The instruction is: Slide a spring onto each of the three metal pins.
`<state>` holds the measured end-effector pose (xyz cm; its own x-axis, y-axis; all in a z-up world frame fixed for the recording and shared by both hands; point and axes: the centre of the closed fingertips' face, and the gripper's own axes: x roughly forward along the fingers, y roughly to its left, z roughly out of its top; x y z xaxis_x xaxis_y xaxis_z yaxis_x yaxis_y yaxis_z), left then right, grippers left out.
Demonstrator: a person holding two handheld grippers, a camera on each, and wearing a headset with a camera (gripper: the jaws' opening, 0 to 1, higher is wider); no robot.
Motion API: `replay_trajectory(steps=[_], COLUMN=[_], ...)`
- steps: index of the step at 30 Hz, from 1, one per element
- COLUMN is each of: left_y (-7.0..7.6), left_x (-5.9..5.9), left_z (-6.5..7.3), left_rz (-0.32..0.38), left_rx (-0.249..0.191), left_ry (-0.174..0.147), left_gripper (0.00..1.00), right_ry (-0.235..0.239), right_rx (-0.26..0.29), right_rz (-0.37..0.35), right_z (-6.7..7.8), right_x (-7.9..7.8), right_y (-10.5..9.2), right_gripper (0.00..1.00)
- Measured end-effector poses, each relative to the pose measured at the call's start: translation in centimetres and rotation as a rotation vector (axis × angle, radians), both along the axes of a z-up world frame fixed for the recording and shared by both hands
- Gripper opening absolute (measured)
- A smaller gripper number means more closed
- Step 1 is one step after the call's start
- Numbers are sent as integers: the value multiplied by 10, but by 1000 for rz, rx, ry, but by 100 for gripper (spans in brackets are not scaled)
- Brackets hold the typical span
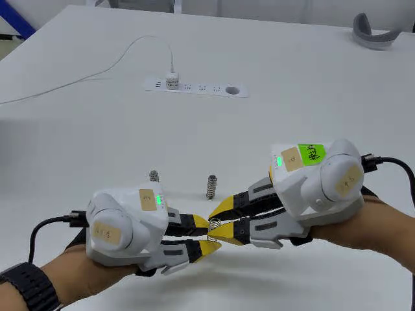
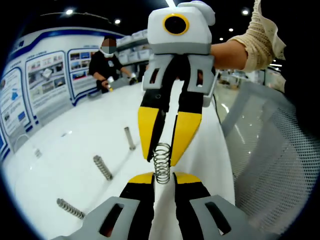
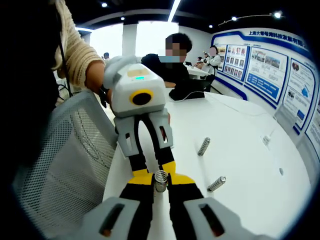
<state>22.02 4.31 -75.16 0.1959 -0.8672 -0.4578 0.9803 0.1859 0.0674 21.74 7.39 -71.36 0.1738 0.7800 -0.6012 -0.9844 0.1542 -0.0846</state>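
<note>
Atop right tongs (image 1: 214, 227), gripping spring (image 1: 222, 225), sits green label (image 1: 311, 153).

A small steel coil spring (image 2: 161, 163) is off the table, seemingly pinched at both ends between the left gripper (image 2: 162, 180) and the right gripper (image 3: 160, 183). Beyond it a sprung pin (image 1: 212, 186) and a second sprung pin (image 1: 154, 175) stand upright. One bare pin (image 2: 129, 138) also stands upright.

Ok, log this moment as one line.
right gripper: jaws on spring | left gripper: tips at spring, grip unclear | table: upright spring beyond
</note>
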Motion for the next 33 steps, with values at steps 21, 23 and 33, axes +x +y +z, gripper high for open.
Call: replay_trajectory(steps=[21, 23, 33], left_y=[16, 18, 30], left_x=[6, 7, 14], left_z=[1, 2, 1], left_rz=[58, 65, 116], left_rx=[-21, -24, -32], left_ry=[35, 36, 47], left_gripper=[32, 33, 38], right_ry=[-20, -21, -34], right_rx=[9, 12, 19], right_rz=[-66, -76, -119], right_z=[8, 10, 16], right_x=[14, 16, 26], right_y=[-15, -18, -31], right_gripper=[12, 12, 12])
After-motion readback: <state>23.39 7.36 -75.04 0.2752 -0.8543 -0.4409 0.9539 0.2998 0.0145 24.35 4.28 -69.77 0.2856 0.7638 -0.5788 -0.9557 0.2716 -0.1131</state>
